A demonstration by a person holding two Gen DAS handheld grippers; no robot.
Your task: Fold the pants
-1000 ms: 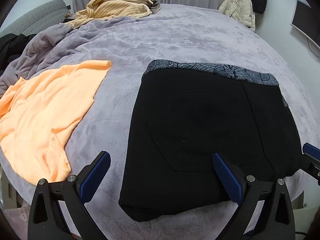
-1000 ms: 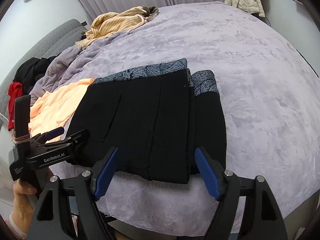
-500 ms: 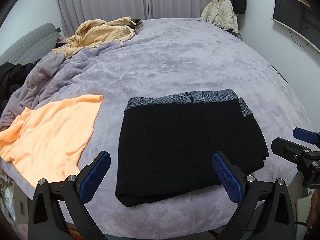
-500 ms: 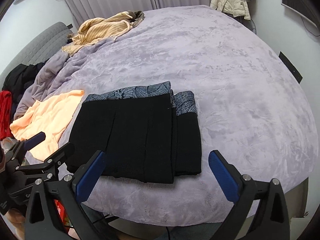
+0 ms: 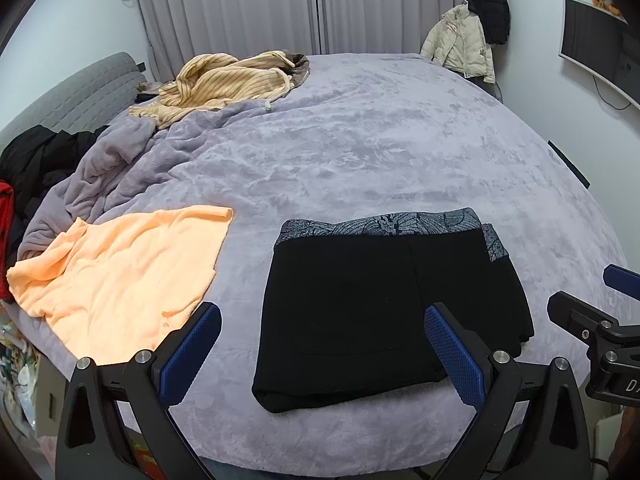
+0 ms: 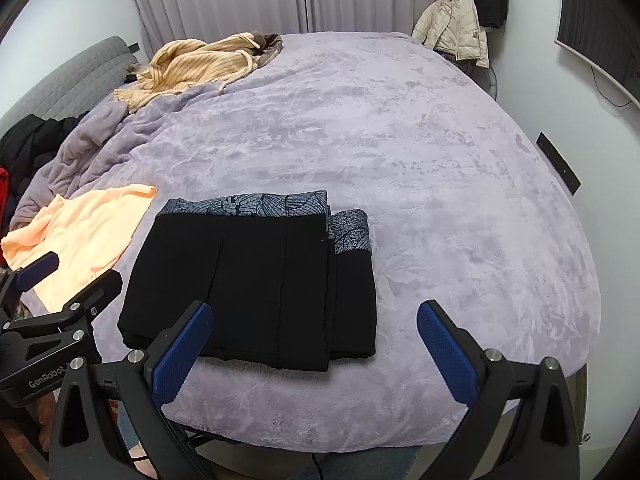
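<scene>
Right wrist view, "GenRobot" printed on left tool (image 6: pixel 60 276), both tools spread apart and empty, right tool (image 6: pixel 314 350) above folded pants (image 6: pixel 256 280) on bed (image 6: pixel 440 160).

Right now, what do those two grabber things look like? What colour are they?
Both look alike. The left gripper has a black frame shaped like two wide legs, silver round bolts, and blue bumpy pads on its fingers. The right gripper matches it. White letters reading "GenRobot" mark the left one's side in the right wrist view. No sleeves or cables show.
</scene>
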